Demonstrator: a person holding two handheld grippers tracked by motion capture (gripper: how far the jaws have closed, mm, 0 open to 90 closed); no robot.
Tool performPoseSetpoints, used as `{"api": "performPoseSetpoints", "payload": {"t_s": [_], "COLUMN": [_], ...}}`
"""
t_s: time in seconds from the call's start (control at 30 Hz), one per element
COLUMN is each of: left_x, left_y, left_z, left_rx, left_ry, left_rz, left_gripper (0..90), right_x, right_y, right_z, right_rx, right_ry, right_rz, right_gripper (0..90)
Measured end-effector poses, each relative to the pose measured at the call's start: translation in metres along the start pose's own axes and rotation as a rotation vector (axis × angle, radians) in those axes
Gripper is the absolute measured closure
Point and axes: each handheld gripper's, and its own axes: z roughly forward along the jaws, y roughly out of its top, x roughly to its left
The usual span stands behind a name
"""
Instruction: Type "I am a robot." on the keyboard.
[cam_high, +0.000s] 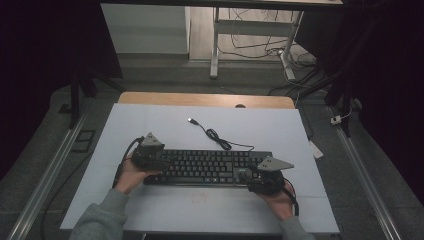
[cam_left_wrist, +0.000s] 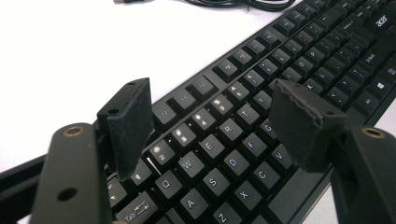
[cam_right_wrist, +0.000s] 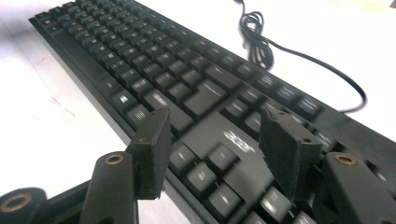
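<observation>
A flat black plastic keyboard (cam_high: 207, 167) with white-lettered keys and an "acer" mark above its arrow keys lies lengthwise on the white-covered counter (cam_high: 150, 125), reaching from one pair of tongs to the other. The left tongs (cam_left_wrist: 212, 122), held in the person's left hand (cam_high: 131, 176), hang low over the keyboard's letter end with jaws spread wide, Q, W, E and R showing between them; whether the pads touch the keys cannot be told. The right tongs (cam_right_wrist: 215, 144), in the right hand (cam_high: 280, 200), stand equally wide over the arrow-key end. A bare strip of counter runs along the near edge below both tongs. Beyond the keyboard, its thin black cable (cam_high: 216, 135) loops across open counter toward the far wooden edge (cam_high: 205, 99).
</observation>
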Motion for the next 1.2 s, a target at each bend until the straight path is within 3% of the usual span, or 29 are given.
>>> {"api": "performPoseSetpoints", "payload": {"t_s": [0.4, 0.63, 0.8, 1.2], "left_x": [0.0, 0.0, -0.001, -0.002], "left_y": [-0.001, -0.001, -0.001, -0.001], "left_z": [0.002, 0.002, 0.002, 0.002], "left_rx": [0.009, 0.01, 0.005, 0.006], "left_ry": [-0.002, -0.003, -0.007, -0.01], "left_rz": [0.004, 0.006, 0.006, 0.009], "left_gripper": [30.4, 30.4, 30.4, 30.2], "right_x": [0.013, 0.018, 0.02, 0.027], "right_y": [0.022, 0.029, 0.038, 0.054], "right_z": [0.026, 0.039, 0.05, 0.08], "right_rx": [0.022, 0.045, 0.029, 0.072], "right_ry": [0.043, 0.089, 0.116, 0.128], "right_rz": [-0.009, -0.006, -0.007, -0.022], "right_gripper": [49.7, 70.8, 88.3, 89.6]}}
